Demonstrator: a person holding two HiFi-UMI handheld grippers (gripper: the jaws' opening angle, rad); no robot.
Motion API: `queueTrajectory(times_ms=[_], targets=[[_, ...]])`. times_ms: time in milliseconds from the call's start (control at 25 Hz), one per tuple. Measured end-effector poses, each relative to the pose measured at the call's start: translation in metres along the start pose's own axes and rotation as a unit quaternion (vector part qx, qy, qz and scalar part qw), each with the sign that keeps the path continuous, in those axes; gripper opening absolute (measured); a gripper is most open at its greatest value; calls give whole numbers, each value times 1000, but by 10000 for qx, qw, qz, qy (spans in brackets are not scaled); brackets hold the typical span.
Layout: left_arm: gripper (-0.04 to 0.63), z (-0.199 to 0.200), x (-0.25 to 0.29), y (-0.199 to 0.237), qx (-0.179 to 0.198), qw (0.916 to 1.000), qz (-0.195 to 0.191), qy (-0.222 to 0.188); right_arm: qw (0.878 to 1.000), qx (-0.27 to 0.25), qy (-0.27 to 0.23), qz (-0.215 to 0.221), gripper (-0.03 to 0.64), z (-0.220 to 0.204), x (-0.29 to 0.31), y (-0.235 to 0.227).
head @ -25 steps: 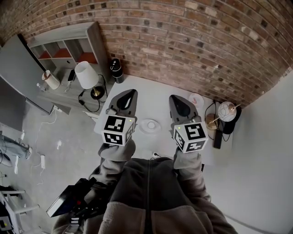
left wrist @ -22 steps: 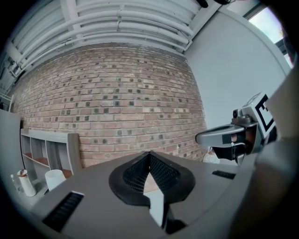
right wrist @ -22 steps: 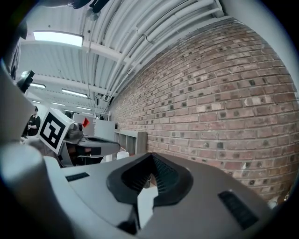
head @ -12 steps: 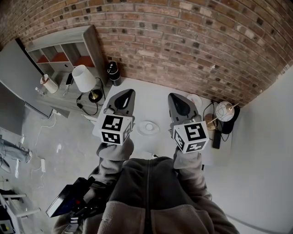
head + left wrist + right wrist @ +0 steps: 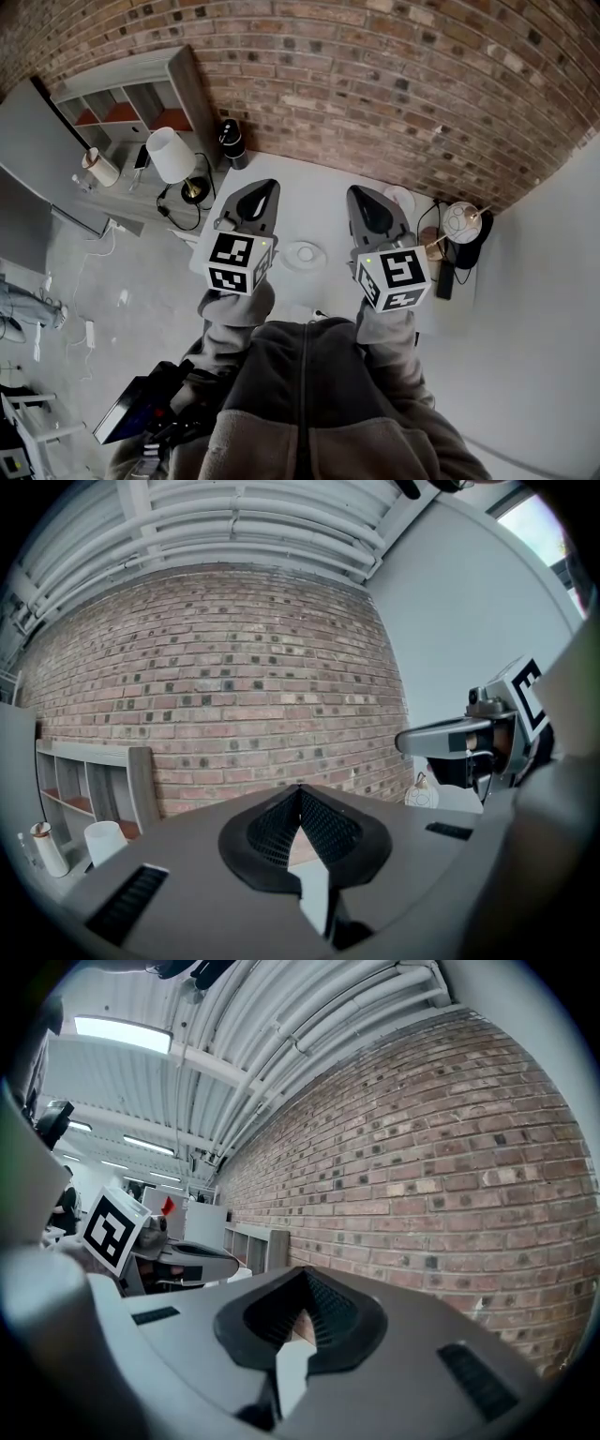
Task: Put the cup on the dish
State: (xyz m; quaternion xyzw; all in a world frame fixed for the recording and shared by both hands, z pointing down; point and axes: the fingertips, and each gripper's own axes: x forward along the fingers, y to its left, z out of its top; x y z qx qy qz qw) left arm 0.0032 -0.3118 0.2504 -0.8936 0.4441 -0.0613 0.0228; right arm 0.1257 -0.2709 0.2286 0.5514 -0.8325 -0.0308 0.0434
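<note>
The brick wall (image 5: 375, 84) backs the white tabletop (image 5: 319, 202). My left tongs (image 5: 264, 187) and right tongs (image 5: 362, 193) hover level over it, both closed and empty. The dish (image 5: 305, 255) lies between them. The cup (image 5: 401, 201) stands beside my right tongs' tip.
</note>
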Motion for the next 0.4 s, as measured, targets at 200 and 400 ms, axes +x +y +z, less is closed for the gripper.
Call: queueTrajectory(times_ms=[200,400], targets=[[6,-5,-1,-3,26,10000,-56,48,10000,27,22,22,2,-3,0,3],[6,-8,0,-5,46,9999,-96,90,10000,24,20,21,2,-3,-2,4]])
